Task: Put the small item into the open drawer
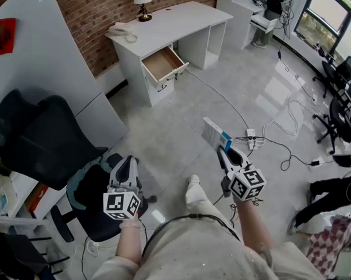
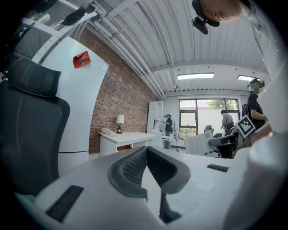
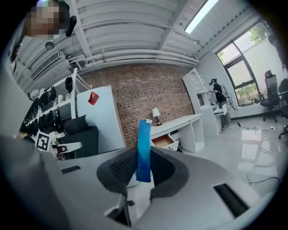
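My right gripper (image 1: 222, 148) is shut on a small flat white box with a blue edge (image 1: 215, 134), held out over the grey floor. From the right gripper view the box (image 3: 143, 149) stands upright, edge-on, between the pads. The white desk (image 1: 168, 24) stands far ahead against the brick wall, its wooden-lined drawer (image 1: 162, 64) pulled open; the drawer (image 3: 163, 142) also shows beyond the box. My left gripper (image 1: 125, 169) hovers over a black office chair (image 1: 35, 137), jaws shut (image 2: 145, 148) with nothing in them.
A lamp (image 1: 143, 3) and a telephone (image 1: 119, 30) sit on the desk. Cables and a power strip (image 1: 251, 135) trail across the floor to the right. More office chairs (image 1: 341, 76) stand at far right. A white panel (image 1: 37, 57) rises at left. People stand by the distant windows (image 2: 168, 126).
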`<state>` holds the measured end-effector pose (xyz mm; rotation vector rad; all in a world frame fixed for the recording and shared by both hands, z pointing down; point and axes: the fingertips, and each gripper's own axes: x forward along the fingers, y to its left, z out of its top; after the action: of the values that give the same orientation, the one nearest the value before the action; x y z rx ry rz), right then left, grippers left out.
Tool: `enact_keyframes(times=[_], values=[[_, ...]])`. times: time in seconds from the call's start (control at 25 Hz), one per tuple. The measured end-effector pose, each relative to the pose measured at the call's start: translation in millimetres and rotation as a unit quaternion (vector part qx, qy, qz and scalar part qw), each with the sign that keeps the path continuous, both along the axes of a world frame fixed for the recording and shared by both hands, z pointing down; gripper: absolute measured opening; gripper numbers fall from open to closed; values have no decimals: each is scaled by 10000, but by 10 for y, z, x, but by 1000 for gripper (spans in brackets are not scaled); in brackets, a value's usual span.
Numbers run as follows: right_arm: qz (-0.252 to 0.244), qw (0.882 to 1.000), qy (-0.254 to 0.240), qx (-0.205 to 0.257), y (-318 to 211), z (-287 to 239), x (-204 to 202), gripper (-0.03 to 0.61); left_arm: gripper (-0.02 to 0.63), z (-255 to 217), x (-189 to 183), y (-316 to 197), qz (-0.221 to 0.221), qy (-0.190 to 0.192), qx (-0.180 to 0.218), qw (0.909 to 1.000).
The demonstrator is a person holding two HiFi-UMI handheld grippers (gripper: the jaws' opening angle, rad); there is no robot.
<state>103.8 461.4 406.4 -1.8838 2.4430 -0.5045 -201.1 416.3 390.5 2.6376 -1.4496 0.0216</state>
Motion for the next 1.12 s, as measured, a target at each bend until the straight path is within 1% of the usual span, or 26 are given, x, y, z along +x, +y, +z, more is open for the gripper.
enact_keyframes(times=[0.32, 0.6, 0.84, 1.0, 1.12], values=[[-103, 9998, 22, -153, -715, 72, 326, 80, 6, -5, 418, -677, 22, 7, -5, 10000], [-207, 9992, 24, -349, -1332, 175, 640, 80, 5, 6, 636, -1312, -205, 41, -52, 9998], [-369, 9985, 25, -411, -1881, 258, 872, 80, 6, 25, 819, -1844, -413, 21, -19, 9991], [-458, 9980, 34, -427, -2188, 314, 1041, 80, 6, 28, 987, -2126, -500, 53, 48, 9987], [-477, 9980, 16, -423, -2385, 322, 1119, 80, 6, 64, 1082, -2282, -497, 21, 10, 9988]])
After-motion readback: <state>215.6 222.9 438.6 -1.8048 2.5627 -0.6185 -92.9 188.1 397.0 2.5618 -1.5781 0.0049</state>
